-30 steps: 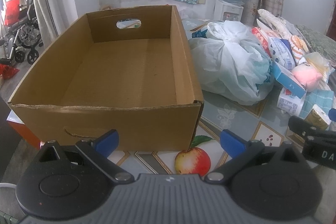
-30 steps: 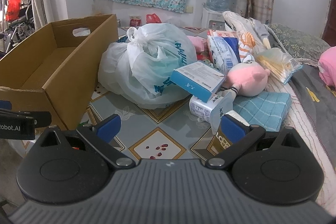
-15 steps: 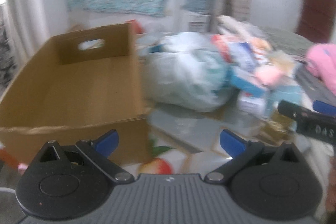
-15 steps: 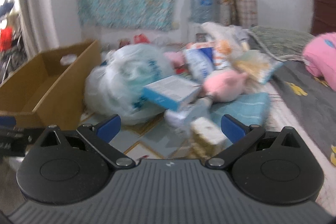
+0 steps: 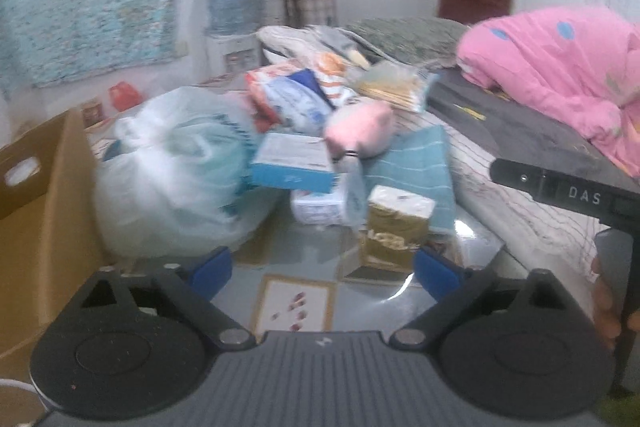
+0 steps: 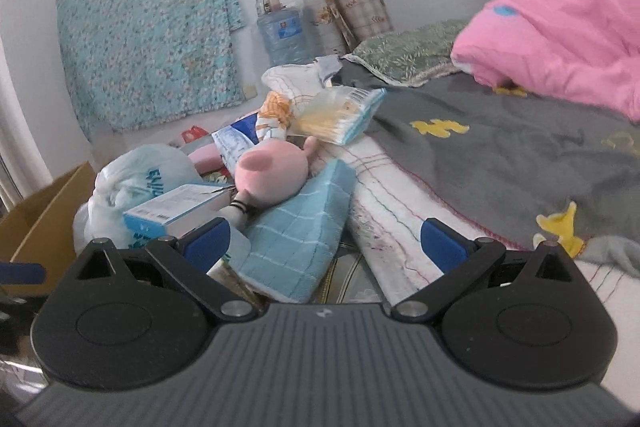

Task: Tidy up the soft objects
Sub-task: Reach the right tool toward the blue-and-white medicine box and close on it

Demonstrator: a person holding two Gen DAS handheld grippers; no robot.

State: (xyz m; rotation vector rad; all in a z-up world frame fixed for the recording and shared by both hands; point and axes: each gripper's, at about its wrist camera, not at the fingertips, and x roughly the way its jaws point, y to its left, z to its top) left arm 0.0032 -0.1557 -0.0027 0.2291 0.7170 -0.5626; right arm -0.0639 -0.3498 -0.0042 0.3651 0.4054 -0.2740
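- The pink plush toy (image 6: 272,173) lies in the heap, resting on the blue box (image 6: 176,209) and the teal towel (image 6: 296,239).
- The white plastic bag (image 5: 172,171) sits beside the cardboard box (image 5: 44,227).
- The right gripper (image 6: 324,243) and the left gripper (image 5: 324,267) are both spread, holding nothing.

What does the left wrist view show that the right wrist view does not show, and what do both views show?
Only the left wrist view shows the gold tissue pack, the table's patterned top and the other tool's black bar at the right edge. Only the right wrist view shows the grey blanket's yellow shapes. Both show the cardboard box, white plastic bag, blue carton, pink plush toy, blue towel and pink quilt. Both tongs, left and right, are open and empty.
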